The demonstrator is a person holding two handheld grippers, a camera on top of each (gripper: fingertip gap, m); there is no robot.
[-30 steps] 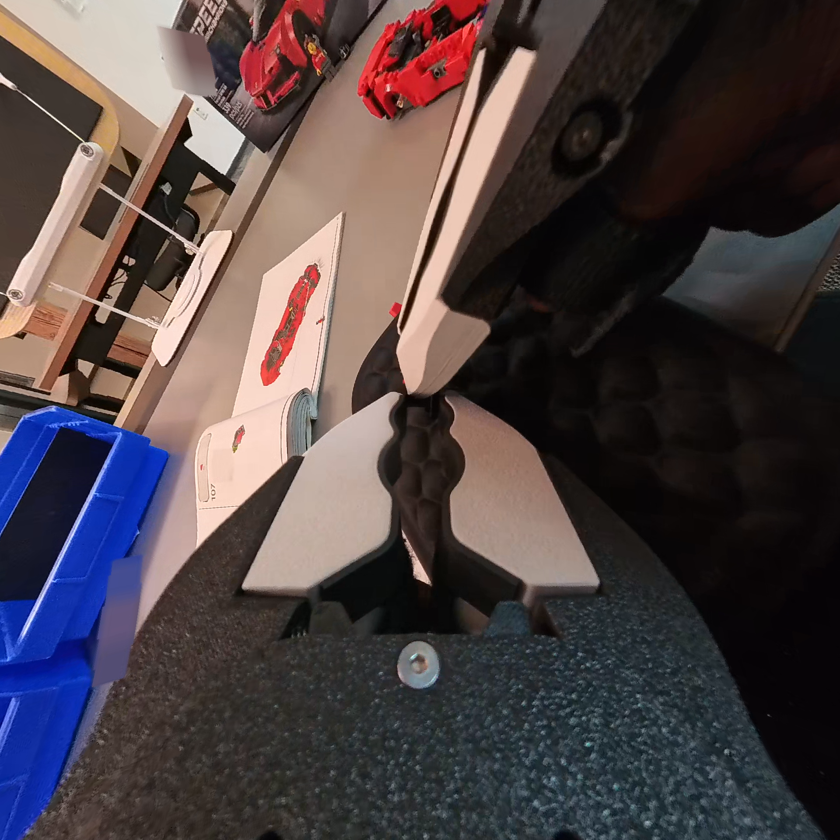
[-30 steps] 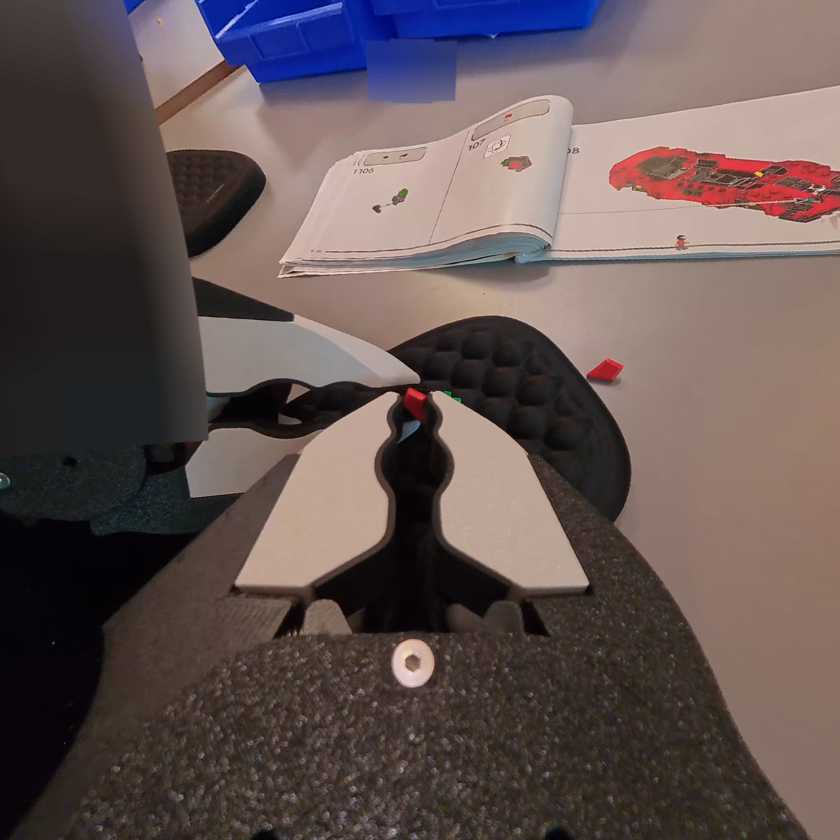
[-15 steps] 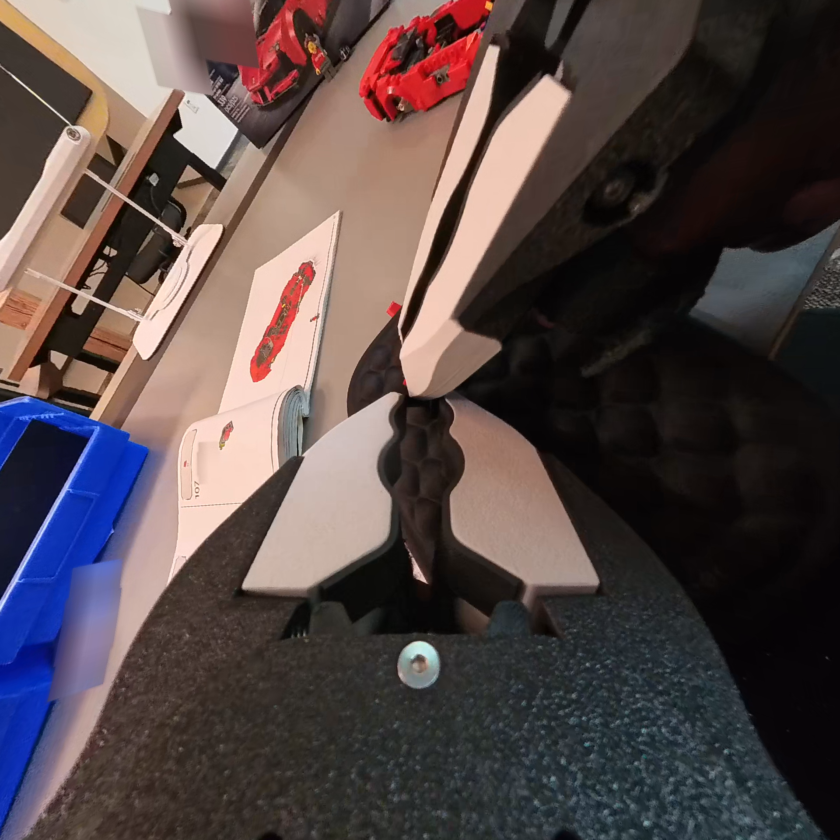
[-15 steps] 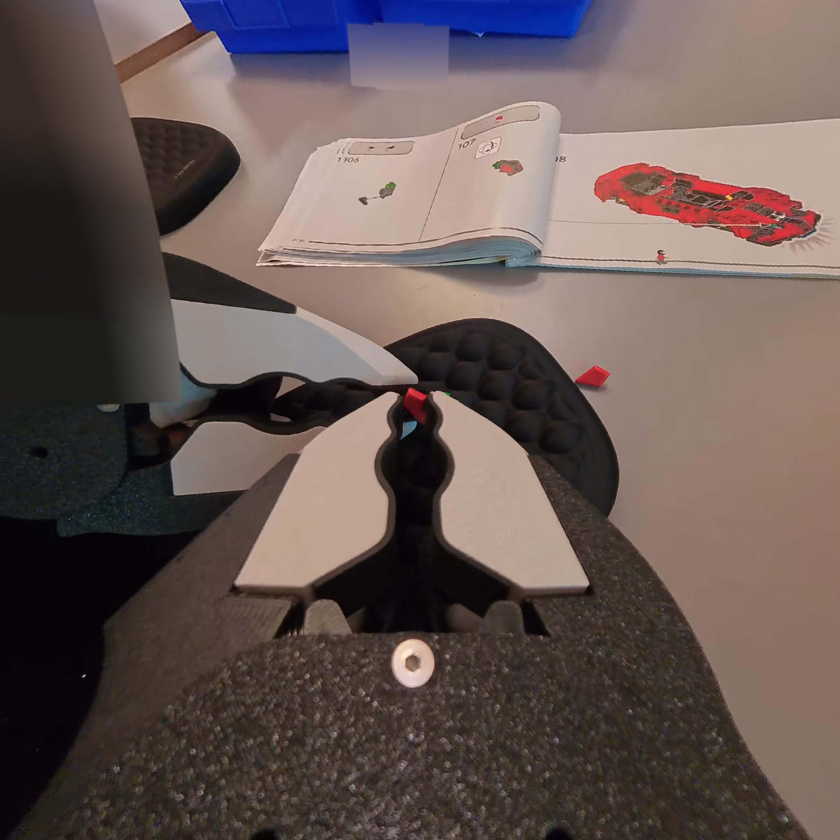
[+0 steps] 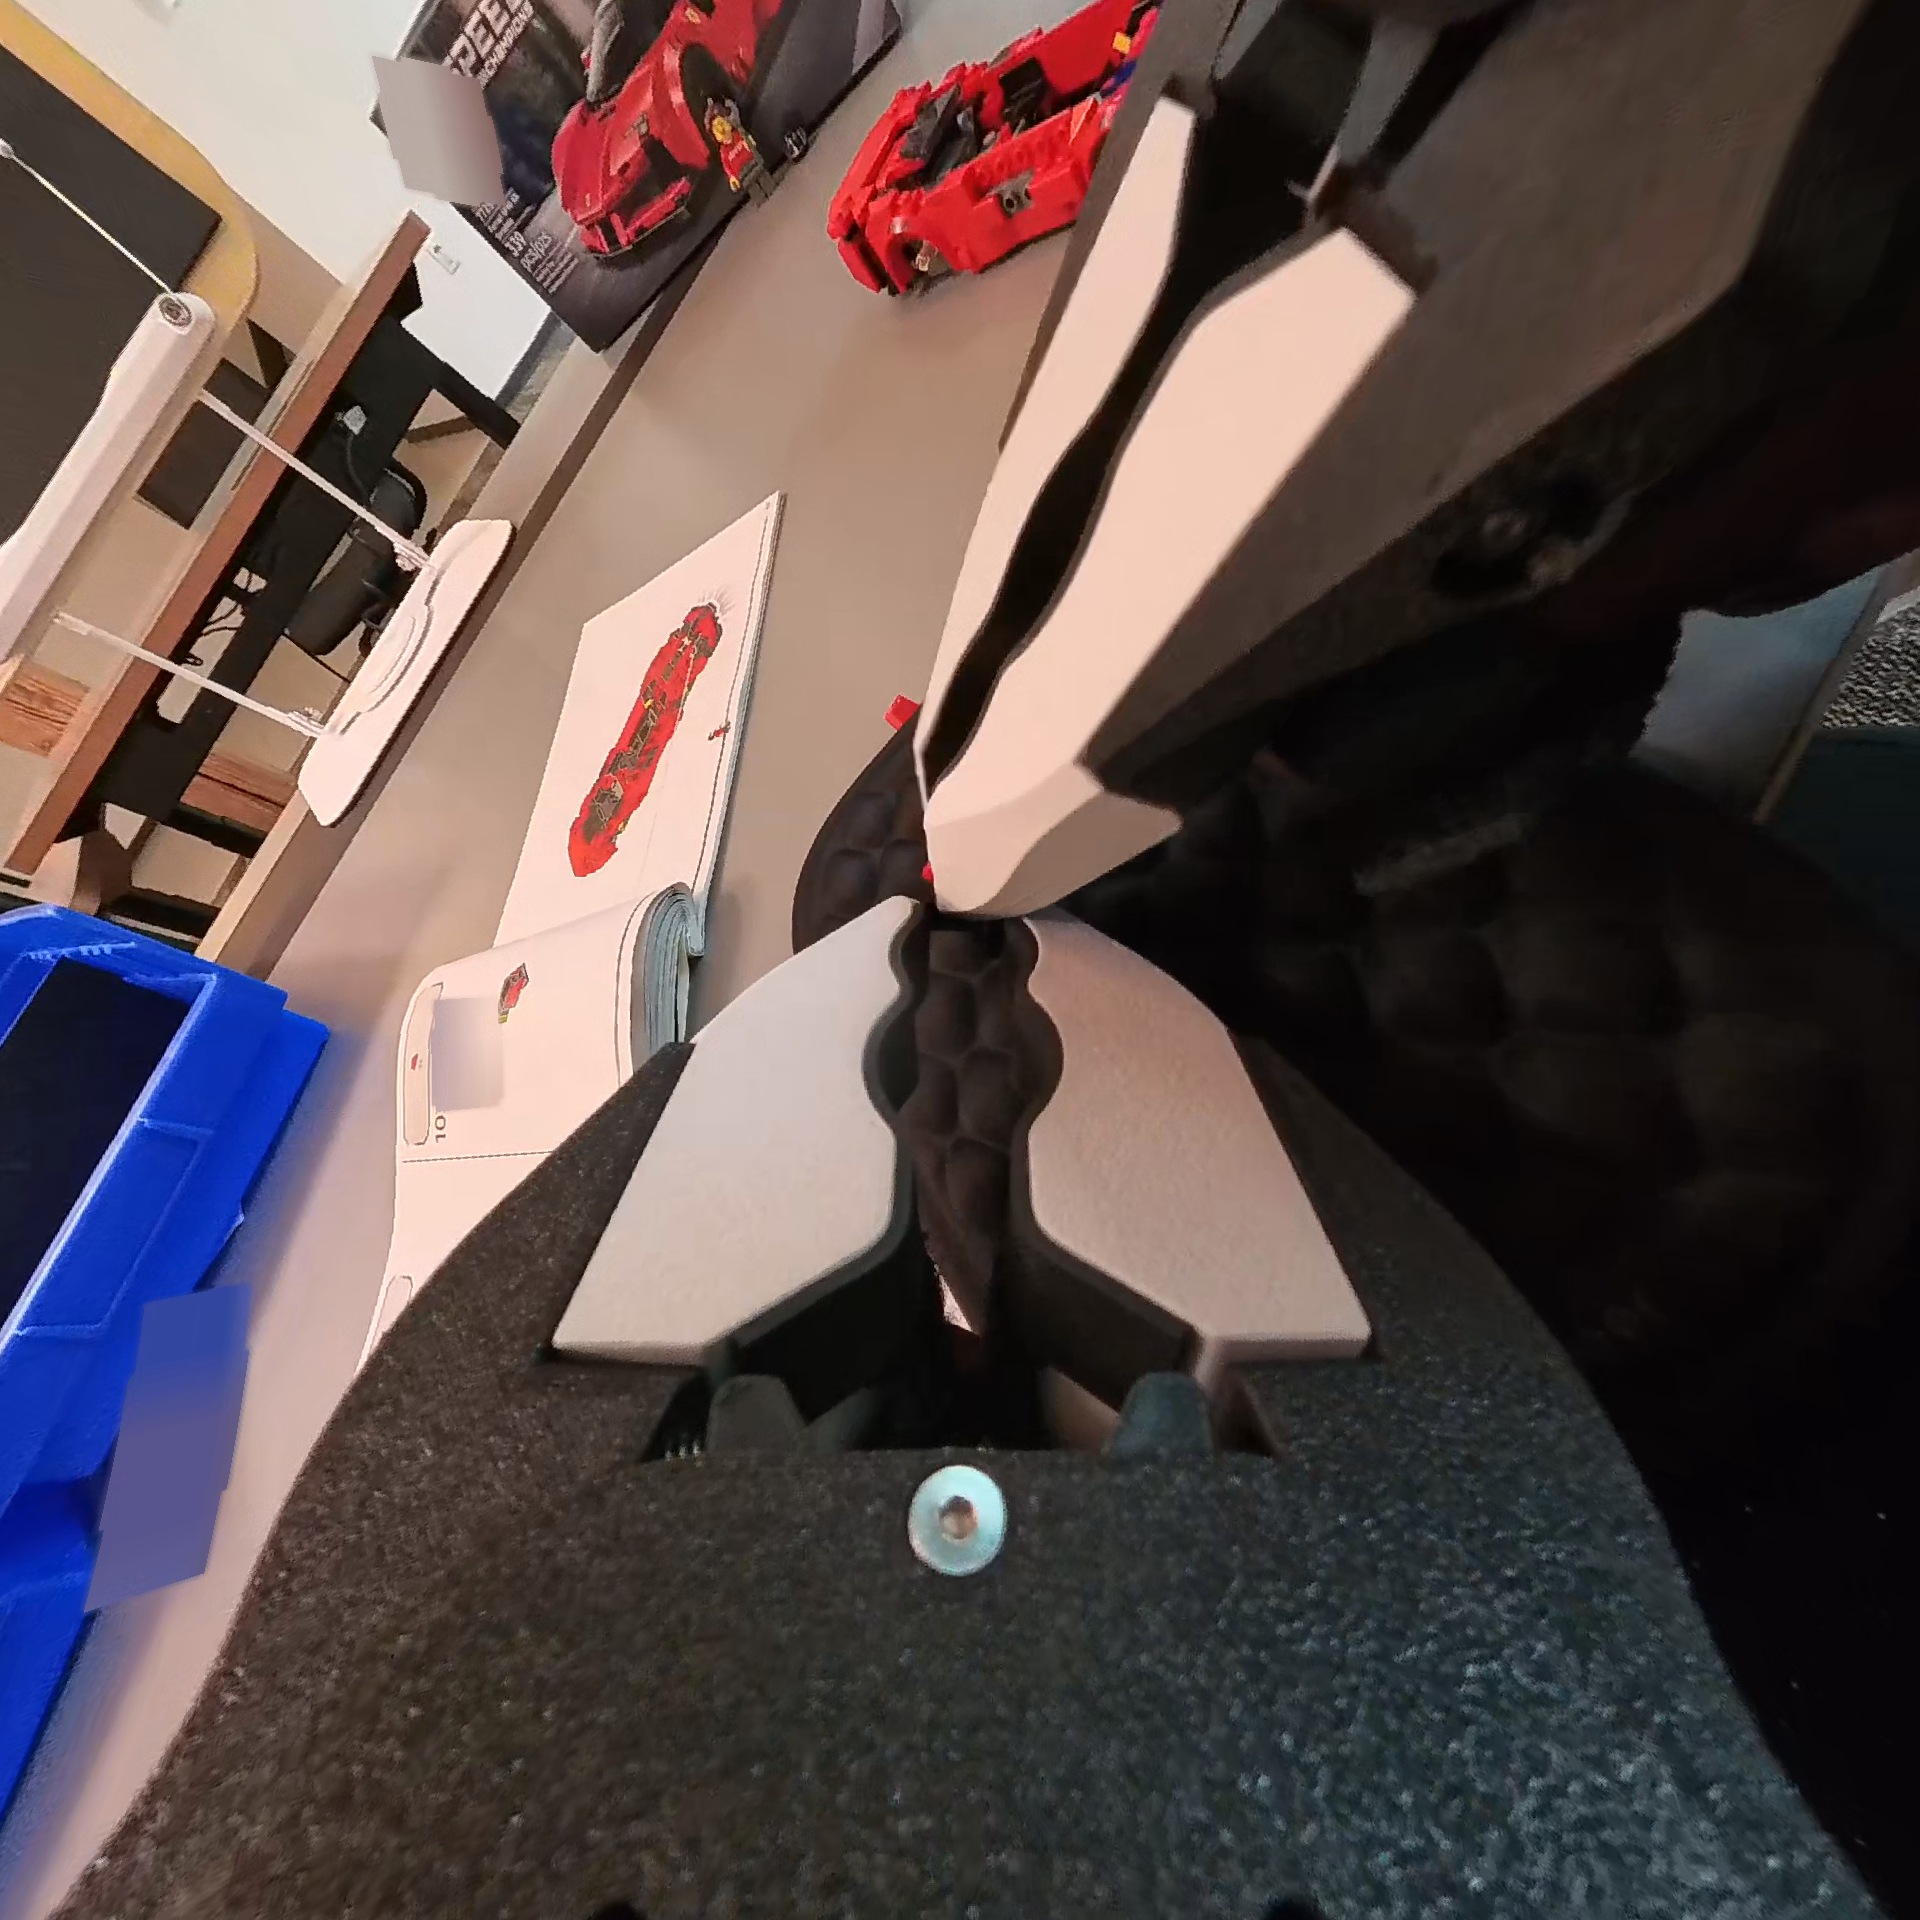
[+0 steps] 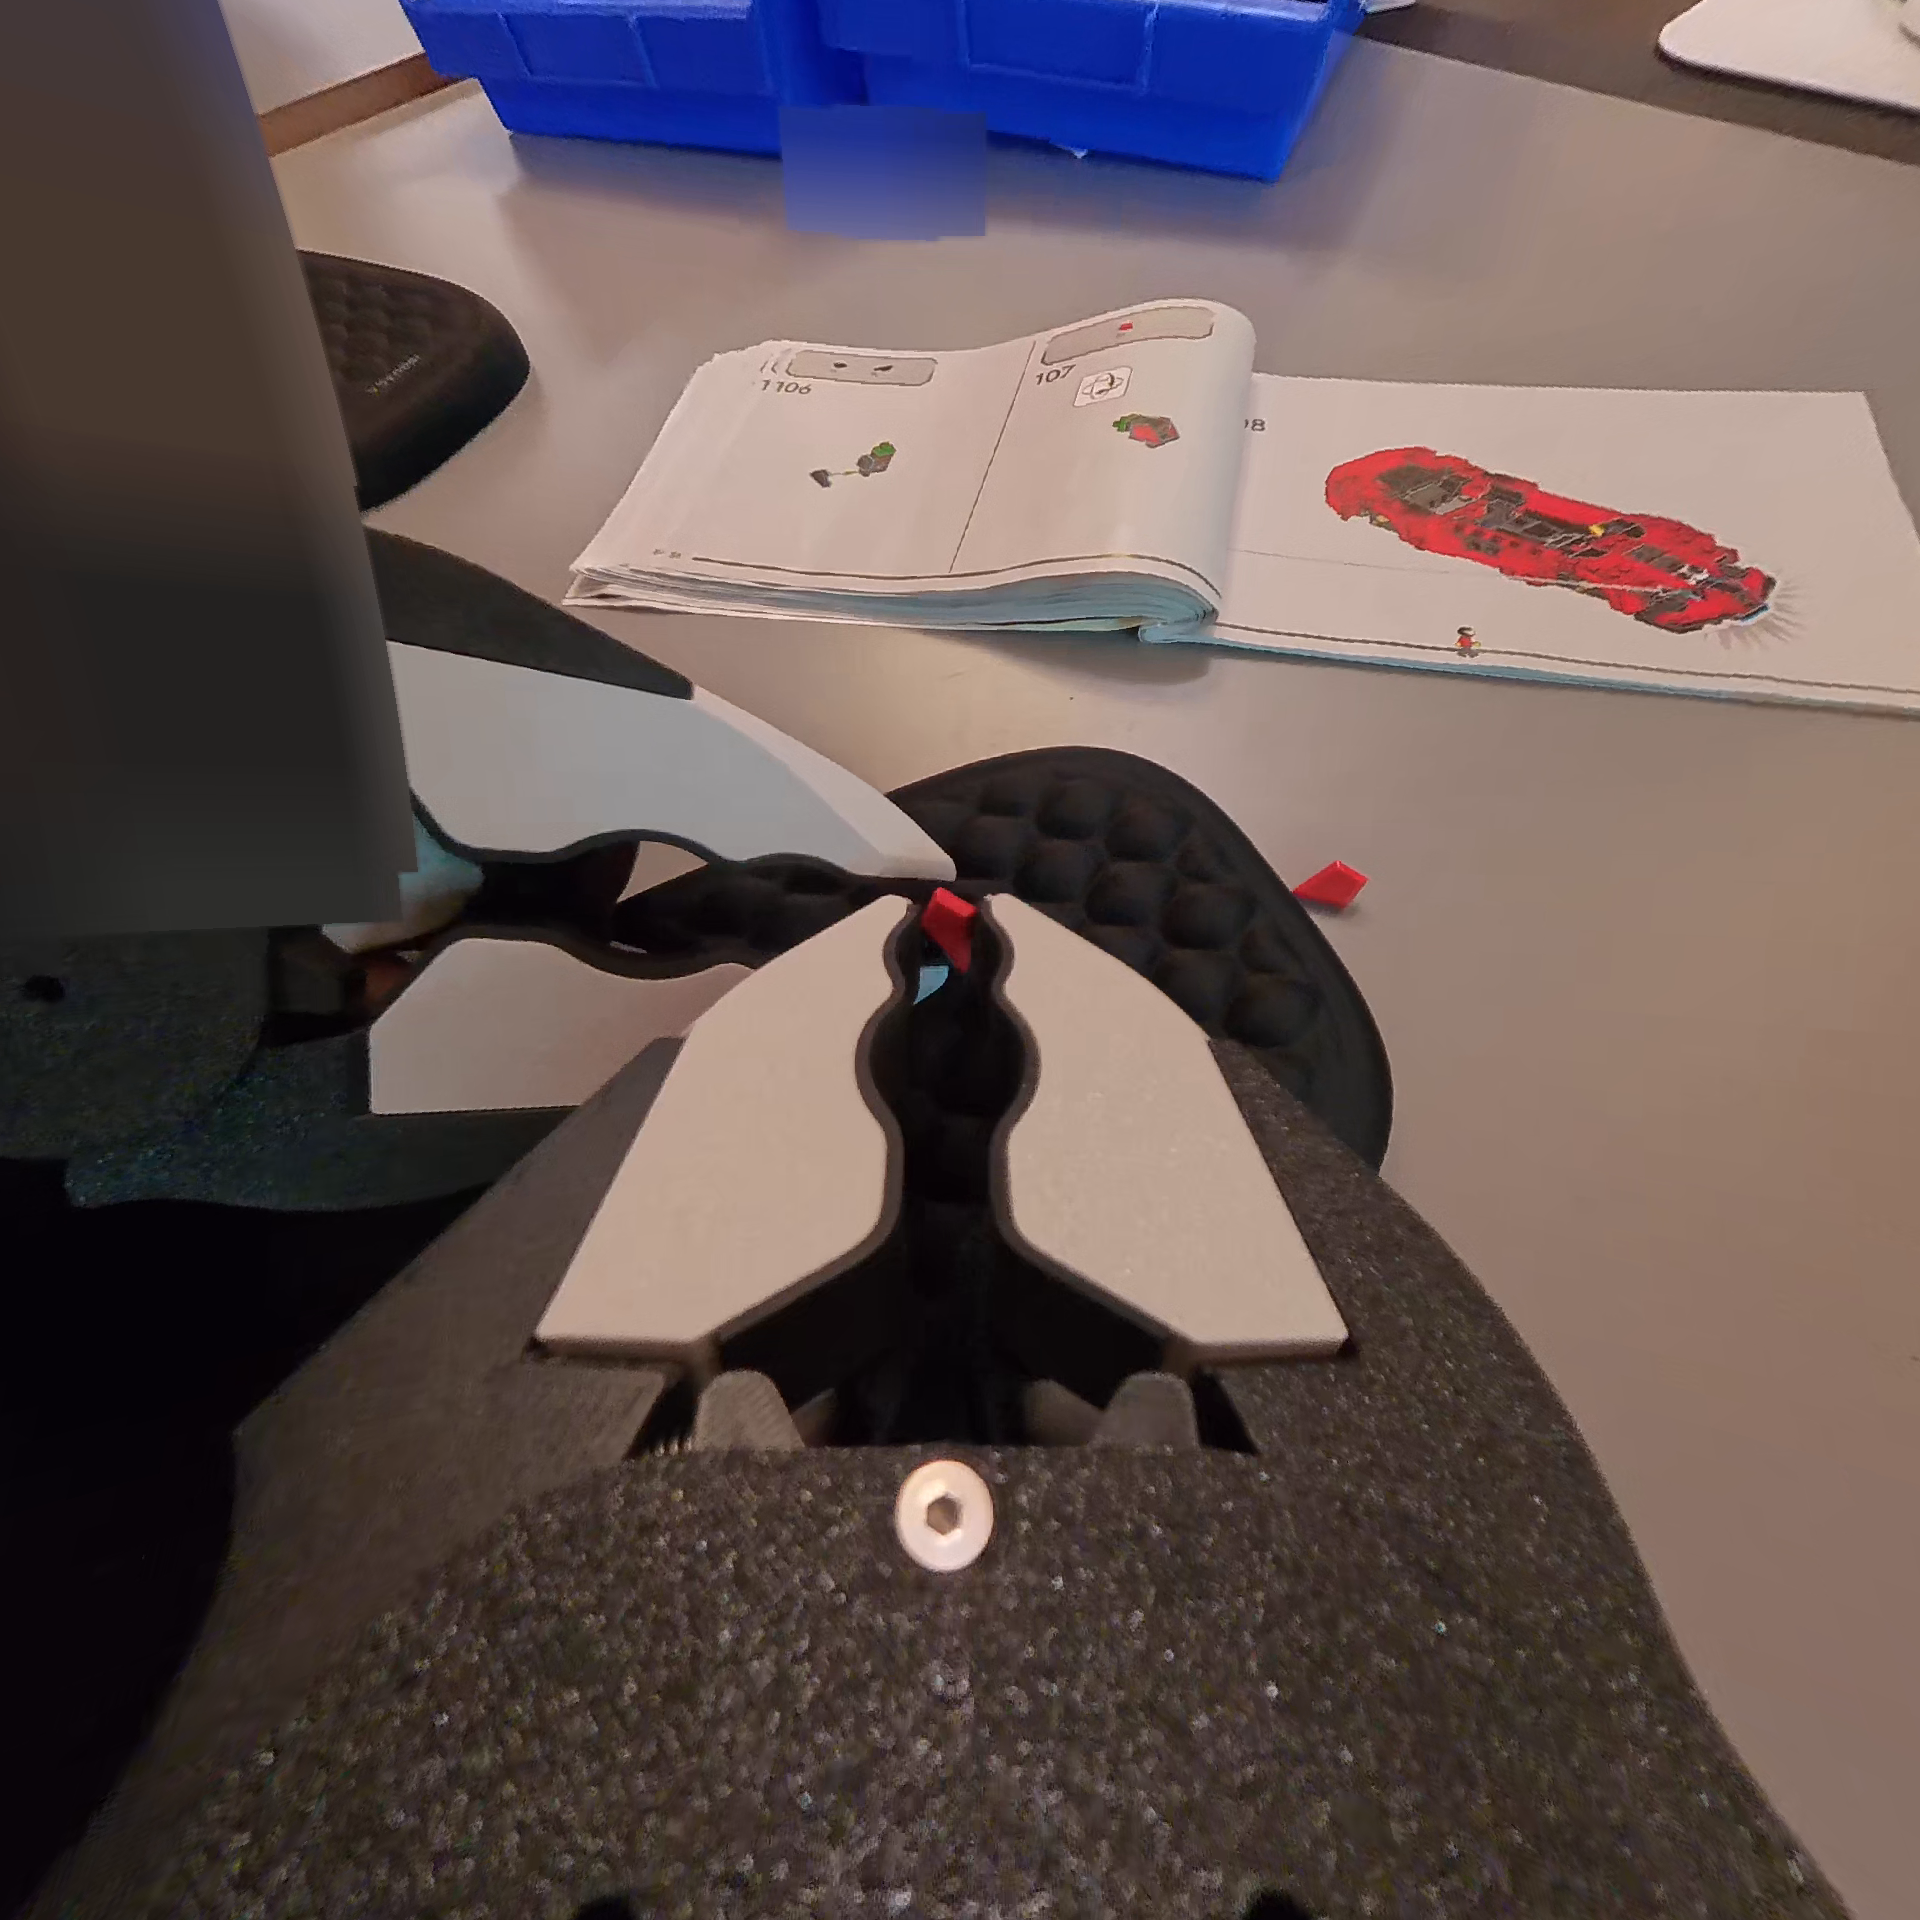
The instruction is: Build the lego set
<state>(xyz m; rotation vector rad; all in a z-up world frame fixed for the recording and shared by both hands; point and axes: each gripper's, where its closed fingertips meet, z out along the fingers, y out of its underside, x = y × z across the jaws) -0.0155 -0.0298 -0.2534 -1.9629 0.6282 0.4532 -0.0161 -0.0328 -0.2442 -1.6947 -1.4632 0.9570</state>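
Note:
My right gripper (image 6: 948,902) is shut on a small red lego piece (image 6: 951,920) that sticks up between its tips. My left gripper (image 5: 966,914) comes in from the left in the right wrist view (image 6: 914,883), and its tips meet the right tips. Its jaws stand a narrow gap apart, as if shut on a small piece, which the right gripper's tip (image 5: 940,868) hides. Both are just above a black honeycomb pad (image 6: 1143,894). A loose red piece (image 6: 1330,883) lies on the table by the pad's edge.
An open instruction booklet (image 6: 935,488) lies beyond the pad. Blue bins (image 6: 883,62) stand behind it. A second black pad (image 6: 416,353) is at the left. A built red lego car (image 5: 977,187) and its box (image 5: 644,156) are at the far end, near a white stand (image 5: 405,644). My left and right fingertips are right by each other. From either gripper's tips it is about 25 cm to the built red lego car (image 5: 977,187).
Both grippers stayed tip to tip and kept their grip. The right gripper has turned, showing both its fingers in the left wrist view. The right wrist view has shifted so the booklet sits farther right.

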